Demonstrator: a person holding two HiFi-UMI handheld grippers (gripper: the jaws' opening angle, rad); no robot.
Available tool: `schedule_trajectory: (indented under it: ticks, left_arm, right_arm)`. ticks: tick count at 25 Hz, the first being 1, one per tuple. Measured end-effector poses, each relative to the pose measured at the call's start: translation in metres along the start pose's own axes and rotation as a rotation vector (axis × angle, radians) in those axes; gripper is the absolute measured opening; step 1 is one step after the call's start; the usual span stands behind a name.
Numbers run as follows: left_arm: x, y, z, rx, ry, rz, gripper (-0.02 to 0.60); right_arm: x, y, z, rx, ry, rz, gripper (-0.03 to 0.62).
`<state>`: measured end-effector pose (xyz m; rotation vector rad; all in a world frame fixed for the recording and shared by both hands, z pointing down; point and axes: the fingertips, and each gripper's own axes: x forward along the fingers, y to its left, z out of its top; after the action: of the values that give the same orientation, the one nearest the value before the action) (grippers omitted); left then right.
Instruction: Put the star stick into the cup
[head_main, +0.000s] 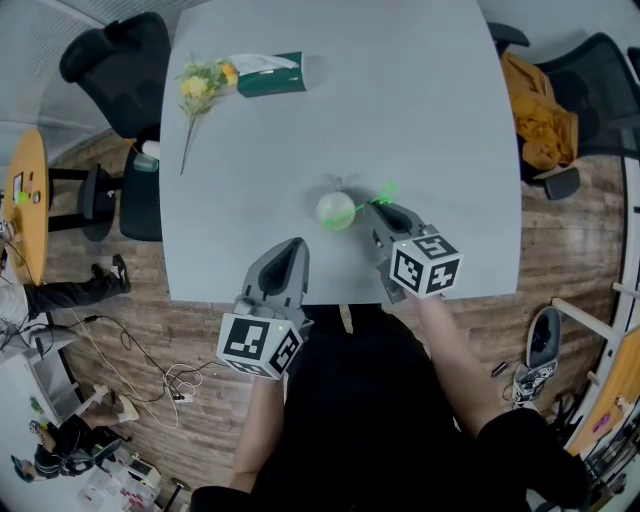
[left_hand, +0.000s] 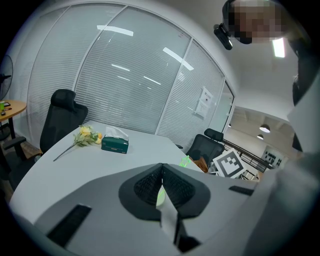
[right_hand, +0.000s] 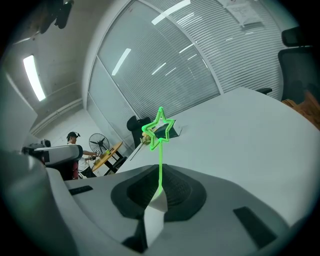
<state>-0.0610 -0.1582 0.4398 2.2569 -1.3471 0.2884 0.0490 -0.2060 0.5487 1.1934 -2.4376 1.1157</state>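
Star stick (right_hand: 159, 131), green, stands pinched in the right gripper (head_main: 376, 209), just beside the pale cup (head_main: 336, 210). The left gripper (head_main: 296, 245) is closed and empty.

The pale grey table top (head_main: 420, 110) is smooth and matt. The left gripper (left_hand: 161, 172) and the right gripper (right_hand: 159, 186) have matt grey plastic shells; their black pads (left_hand: 147, 186) are finely ribbed and look rubbery. The thin green star stick (right_hand: 160, 167) looks like glossy, translucent plastic. The round pale green cup (head_main: 336, 210) is smooth with a soft shine. Far left, the dark green tissue box (head_main: 272, 78) looks like card, with white paper on top. The brown floor (head_main: 200, 330) is wood planking. Far right, an orange cloth (head_main: 535, 110) lies crumpled.
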Motion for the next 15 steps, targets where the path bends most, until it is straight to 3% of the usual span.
schedule_trajectory:
  ticks: [15]
  left_arm:
    - [-0.004, -0.011, -0.004, 0.009, 0.001, 0.001, 0.000]
  right_arm:
    - [-0.009, -0.001, -0.004, 0.004, -0.002, 0.004, 0.032]
